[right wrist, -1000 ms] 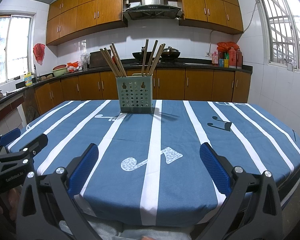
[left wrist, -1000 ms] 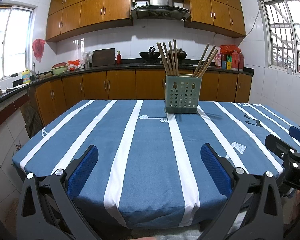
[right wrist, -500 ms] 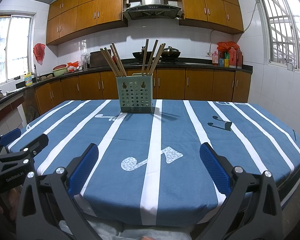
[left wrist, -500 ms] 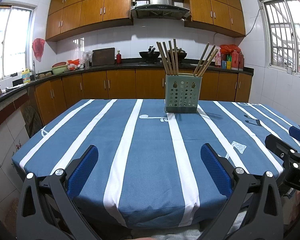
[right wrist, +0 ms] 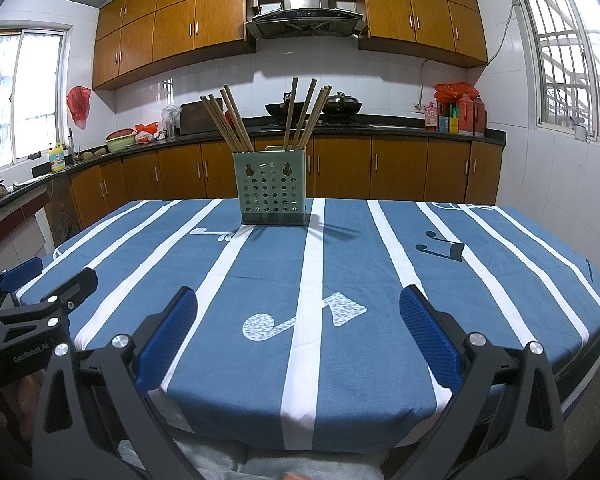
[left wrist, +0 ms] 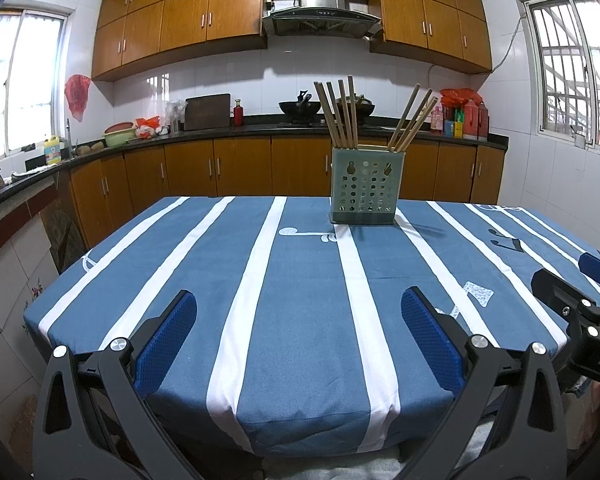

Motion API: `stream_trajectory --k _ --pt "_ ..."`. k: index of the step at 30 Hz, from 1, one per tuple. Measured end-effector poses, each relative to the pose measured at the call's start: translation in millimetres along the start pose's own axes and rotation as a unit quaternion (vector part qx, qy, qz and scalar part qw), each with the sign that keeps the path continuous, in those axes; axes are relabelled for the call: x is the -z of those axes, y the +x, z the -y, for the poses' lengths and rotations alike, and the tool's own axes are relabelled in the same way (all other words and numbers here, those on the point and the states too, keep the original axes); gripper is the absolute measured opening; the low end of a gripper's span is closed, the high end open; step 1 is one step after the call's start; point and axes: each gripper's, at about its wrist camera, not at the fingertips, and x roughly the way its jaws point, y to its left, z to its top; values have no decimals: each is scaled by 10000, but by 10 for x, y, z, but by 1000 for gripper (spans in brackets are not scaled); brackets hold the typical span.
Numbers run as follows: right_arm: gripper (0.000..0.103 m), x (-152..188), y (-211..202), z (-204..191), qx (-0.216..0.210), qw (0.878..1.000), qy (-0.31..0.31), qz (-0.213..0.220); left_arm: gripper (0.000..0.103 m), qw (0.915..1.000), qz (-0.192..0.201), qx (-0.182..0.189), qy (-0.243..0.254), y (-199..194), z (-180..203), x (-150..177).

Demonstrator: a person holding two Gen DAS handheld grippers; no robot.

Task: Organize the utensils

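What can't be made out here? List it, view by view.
- Both views: the lower ends of the chopsticks, hidden inside the green holder.
- Both views: the holder's inner compartments, hidden by its front wall.
- Left wrist view: most of the right hand-held gripper, cut off by the edge.
- Both views: labels on the counter bottles, too small.
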Motion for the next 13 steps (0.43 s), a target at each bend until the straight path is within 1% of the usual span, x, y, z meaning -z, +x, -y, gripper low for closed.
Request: stream_trajectory --k 13 --pt "99 -5 -1 -2 0 10000 2 -2 101 10000 -16 10 -3 16 -4 16"
